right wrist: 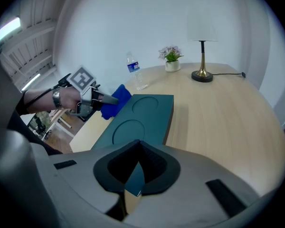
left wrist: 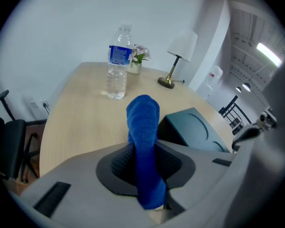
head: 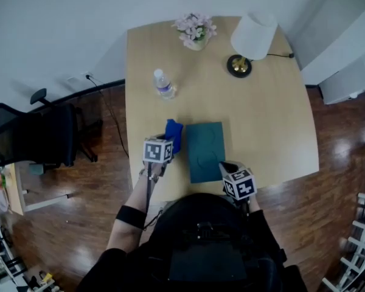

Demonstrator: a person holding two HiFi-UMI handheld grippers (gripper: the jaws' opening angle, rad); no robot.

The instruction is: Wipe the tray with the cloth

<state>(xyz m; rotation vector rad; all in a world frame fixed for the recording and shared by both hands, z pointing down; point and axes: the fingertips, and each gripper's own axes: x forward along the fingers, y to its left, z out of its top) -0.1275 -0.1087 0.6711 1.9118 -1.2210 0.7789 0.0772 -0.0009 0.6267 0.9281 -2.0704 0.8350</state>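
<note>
Left gripper (left wrist: 145, 167) clamps the blue cloth (left wrist: 143, 127) just beside the teal tray's (right wrist: 164, 109) left edge. Right gripper (right wrist: 134, 177) pinches the tray's near corner. Best move: lay the cloth flat and sweep evenly through both round recesses (right wrist: 147, 101) with that corner pinned.

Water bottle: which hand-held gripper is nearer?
Left. The left hand-held gripper, clamping the cloth, points at the water bottle; the right hand-held gripper grips the tray's near corner, farther back.

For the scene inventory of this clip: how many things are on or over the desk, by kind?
tray: 1
cloth: 1
water bottle: 1
flower pot: 1
lamp: 1
Total: 5
</note>
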